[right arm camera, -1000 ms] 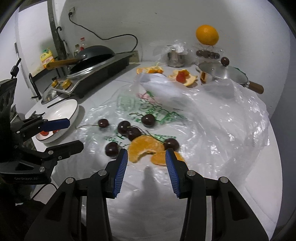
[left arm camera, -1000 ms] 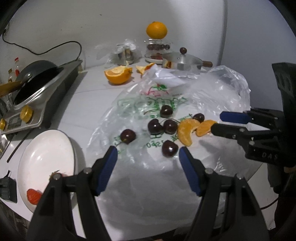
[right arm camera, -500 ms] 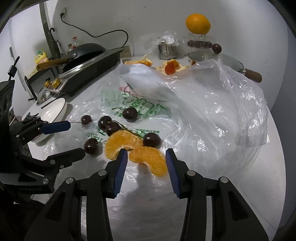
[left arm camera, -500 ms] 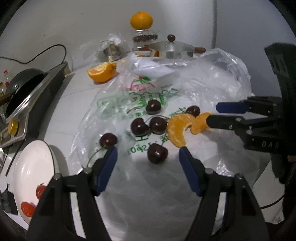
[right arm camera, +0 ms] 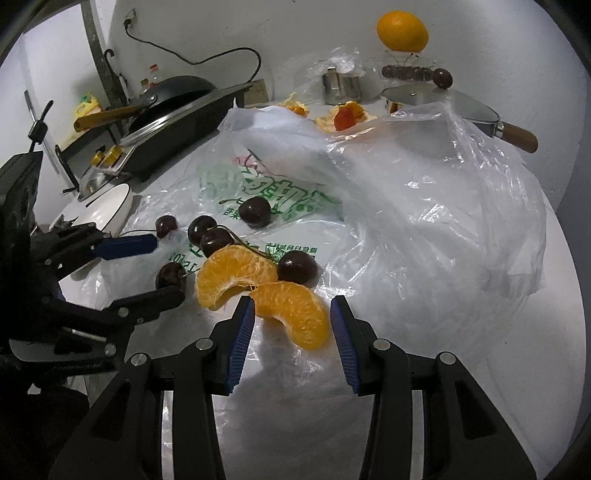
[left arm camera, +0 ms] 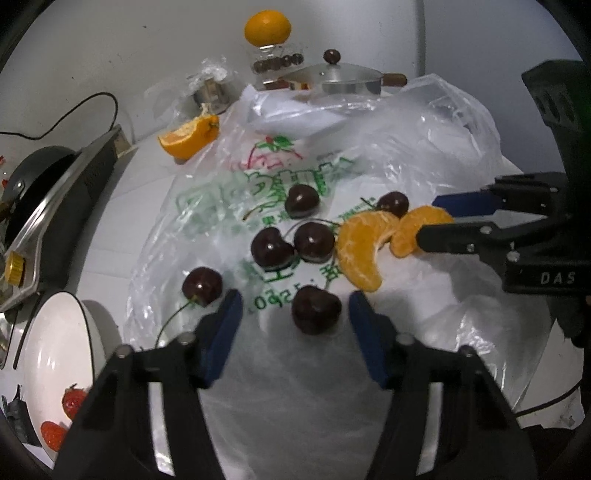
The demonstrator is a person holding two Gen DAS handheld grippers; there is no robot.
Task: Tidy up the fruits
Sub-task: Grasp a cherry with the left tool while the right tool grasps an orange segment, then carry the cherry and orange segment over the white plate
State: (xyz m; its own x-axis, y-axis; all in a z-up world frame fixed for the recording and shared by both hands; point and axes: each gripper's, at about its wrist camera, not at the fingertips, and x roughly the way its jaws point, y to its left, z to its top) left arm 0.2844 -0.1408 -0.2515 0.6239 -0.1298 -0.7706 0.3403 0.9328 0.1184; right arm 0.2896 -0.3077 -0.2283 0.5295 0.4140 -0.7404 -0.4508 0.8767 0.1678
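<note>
A clear plastic bag [left arm camera: 369, 155] with green print lies spread over the white bench [left arm camera: 122, 206], and the loose fruit sits on it. In the left wrist view the left tool [left arm camera: 295, 314] points down at a dark cherry [left arm camera: 316, 309] that lies between its blue pads; its jaws have just been closing, but they stand spread with a gap on each side and do not touch the cherry. Another cherry [left arm camera: 202, 285] with a long stem lies just left of the left pad, two more [left arm camera: 308, 240] sit touching each other a little farther off, one [left arm camera: 302, 199] lies alone beyond them, and one [left arm camera: 393, 202] rests against the far side of the orange segments. In the right wrist view the right tool [right arm camera: 291, 325] straddles the nearer orange segment [right arm camera: 295, 314]; its jaws are spread, the left pad is at the segment's edge and the right pad stands clear of it. A second, larger segment [right arm camera: 229, 275] lies just beyond and to the left, touching the first. To the near left, a white bowl [left arm camera: 48, 332] holds strawberries [left arm camera: 74, 402]. Farther left is a cooker with a dark pan [right arm camera: 173, 92]. At the far wall are a whole orange [left arm camera: 267, 27] on a glass stand, a lidded metal pot [left arm camera: 343, 79] and pieces of orange peel [left arm camera: 190, 134].
</note>
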